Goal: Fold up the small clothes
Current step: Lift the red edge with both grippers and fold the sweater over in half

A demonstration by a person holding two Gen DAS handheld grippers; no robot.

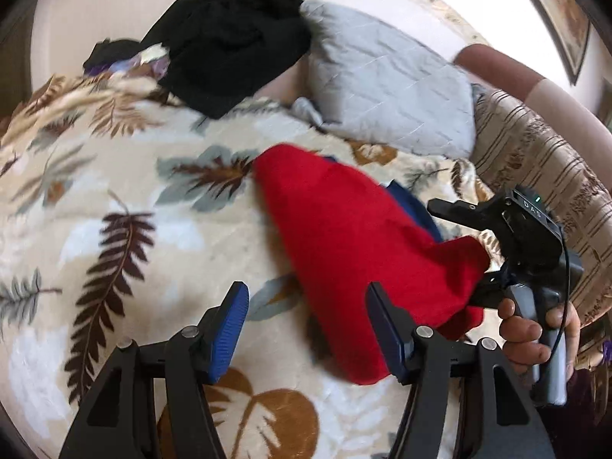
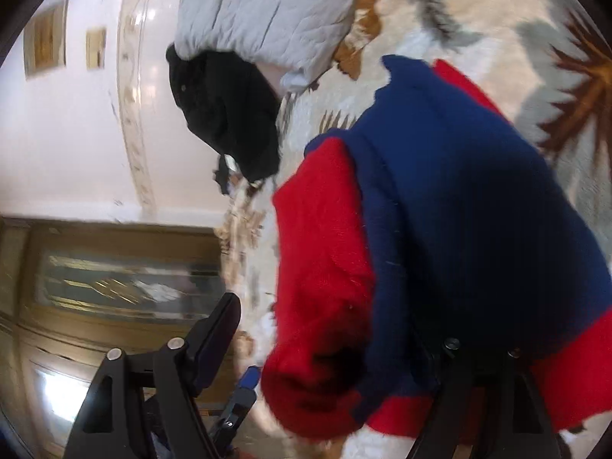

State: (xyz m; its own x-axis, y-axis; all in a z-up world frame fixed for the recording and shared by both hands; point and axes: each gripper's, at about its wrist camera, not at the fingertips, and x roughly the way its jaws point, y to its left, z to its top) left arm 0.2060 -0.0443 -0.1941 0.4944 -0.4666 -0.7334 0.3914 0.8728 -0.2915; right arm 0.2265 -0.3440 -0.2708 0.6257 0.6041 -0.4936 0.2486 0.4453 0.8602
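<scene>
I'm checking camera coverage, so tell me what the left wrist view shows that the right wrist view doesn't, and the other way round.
Only the left wrist view shows the open left gripper with nothing between its blue pads, the hand gripping the right gripper's handle, and a brown striped cushion.

Only the right wrist view shows the wooden cabinet and how much navy blue there is in the red and navy knitted garment.

Both show that garment, the pale leaf-print blanket, the grey quilted pillow and the black clothes pile.
</scene>
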